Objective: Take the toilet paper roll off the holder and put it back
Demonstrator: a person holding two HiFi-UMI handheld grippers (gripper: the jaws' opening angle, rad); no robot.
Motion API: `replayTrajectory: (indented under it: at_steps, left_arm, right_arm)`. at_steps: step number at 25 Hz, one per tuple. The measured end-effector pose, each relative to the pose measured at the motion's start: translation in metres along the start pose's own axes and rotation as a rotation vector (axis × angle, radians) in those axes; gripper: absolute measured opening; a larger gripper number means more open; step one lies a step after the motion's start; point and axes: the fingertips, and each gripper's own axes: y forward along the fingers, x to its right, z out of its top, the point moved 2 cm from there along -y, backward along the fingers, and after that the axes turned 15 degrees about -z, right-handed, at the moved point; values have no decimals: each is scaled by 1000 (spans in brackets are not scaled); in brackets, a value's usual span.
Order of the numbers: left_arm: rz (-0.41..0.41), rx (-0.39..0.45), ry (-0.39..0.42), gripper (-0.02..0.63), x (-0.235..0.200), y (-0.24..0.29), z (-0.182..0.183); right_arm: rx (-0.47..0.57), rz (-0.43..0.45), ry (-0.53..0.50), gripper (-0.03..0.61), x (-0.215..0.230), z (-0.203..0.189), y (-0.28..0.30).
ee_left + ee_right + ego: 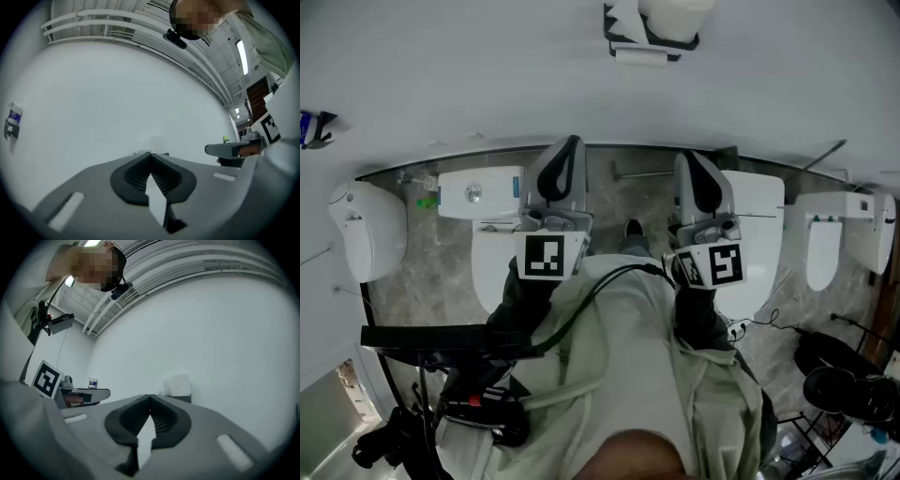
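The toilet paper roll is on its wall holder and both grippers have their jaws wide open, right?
No. The toilet paper roll sits on its wall holder, but the jaws of the left gripper and right gripper are shut, with nothing between them, as the two gripper views show.

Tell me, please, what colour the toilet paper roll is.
The roll is white; the head view shows it best.

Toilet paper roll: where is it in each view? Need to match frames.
Head view: roll at top centre, on its holder.
Left gripper view: roll faint, centre, a little below the middle.
Right gripper view: roll just right of centre, below the middle.
Shared landmark: blue-labelled item on the wall, left of the roll in all three.
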Motion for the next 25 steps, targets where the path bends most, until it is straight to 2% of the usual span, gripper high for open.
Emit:
replayTrajectory:
  at_steps: [6,12,16,21,25]
  left_arm:
    - [-16,-30,6,6,14,17,-4]
    - [11,-36,1,6,16,21,-4]
    - [33,-18,12,6,8,24,-3]
    - [29,-22,14,6,6,27,-3]
    - [28,-20,16,6,4,27,-4]
  right_arm:
    - [-2,-1,7,2,20,0,1]
    - [3,-13,50,2,33,-1,8]
    - [11,-15,-13,2,33,-2,16]
    - [8,-32,-147,2,34,-4,29]
    - [20,-40,-190,2,43,-1,52]
